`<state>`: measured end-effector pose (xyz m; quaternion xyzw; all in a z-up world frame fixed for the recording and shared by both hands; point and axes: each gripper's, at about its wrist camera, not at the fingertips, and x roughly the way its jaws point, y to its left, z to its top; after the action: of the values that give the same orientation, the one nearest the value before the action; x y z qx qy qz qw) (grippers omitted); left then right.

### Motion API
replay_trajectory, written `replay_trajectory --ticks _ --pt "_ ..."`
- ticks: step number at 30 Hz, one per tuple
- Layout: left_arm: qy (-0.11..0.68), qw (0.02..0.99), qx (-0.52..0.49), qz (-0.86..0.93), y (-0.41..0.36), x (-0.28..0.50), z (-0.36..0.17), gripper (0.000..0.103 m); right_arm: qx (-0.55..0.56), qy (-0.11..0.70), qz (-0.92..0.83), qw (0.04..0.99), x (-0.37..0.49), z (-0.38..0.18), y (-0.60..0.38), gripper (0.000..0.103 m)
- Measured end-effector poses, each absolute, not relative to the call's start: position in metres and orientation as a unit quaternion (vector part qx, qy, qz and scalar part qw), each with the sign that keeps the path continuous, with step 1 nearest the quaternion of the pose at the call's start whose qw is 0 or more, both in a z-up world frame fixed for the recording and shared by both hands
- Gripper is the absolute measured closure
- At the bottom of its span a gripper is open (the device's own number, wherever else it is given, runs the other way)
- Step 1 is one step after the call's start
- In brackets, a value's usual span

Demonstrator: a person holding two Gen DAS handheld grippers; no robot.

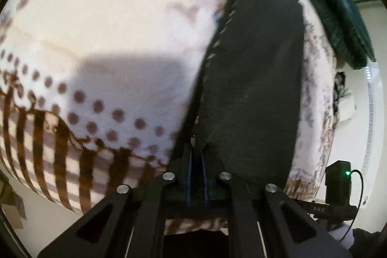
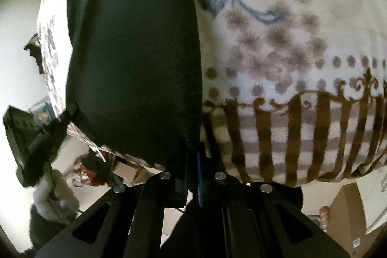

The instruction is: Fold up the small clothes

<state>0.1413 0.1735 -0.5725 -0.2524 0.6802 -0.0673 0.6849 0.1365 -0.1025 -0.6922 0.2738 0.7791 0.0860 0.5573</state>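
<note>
Both jaws pinched shut on dark garment (image 1: 254, 69), patterned blanket (image 1: 108, 16) beneath, no legible writing

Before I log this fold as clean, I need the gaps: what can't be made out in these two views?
- Left wrist view: the black garment is blurred; its type and far end are unclear.
- Right wrist view: the garment's top is cut off by the frame edge.
- Both views: the blanket under the garment is hidden.

One black garment (image 1: 254, 64), one patterned blanket (image 1: 108, 28), perhaps two boxes (image 2: 343, 207).
</note>
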Motion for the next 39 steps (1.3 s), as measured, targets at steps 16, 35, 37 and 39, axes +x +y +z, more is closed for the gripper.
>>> replay_trajectory --ticks 16,35,37,39 --pt "0.714 0.634 -0.283 -0.086 0.163 0.094 -0.592 0.08 0.33 0.795 0.104 0.498 0.137 -0.731 -0.101 0.056" --pt "0.708 0.648 -0.273 -0.055 0.178 0.089 -0.596 0.098 0.29 0.816 0.049 0.498 0.089 -0.744 -0.055 0.1" --pt "0.709 0.644 -0.277 -0.075 0.176 0.091 -0.589 0.097 0.298 0.811 0.055 0.5 0.086 -0.744 -0.054 0.099" --pt "0.706 0.644 -0.283 -0.082 0.18 0.089 -0.579 0.088 0.293 0.81 0.073 0.502 0.09 -0.74 -0.051 0.098"
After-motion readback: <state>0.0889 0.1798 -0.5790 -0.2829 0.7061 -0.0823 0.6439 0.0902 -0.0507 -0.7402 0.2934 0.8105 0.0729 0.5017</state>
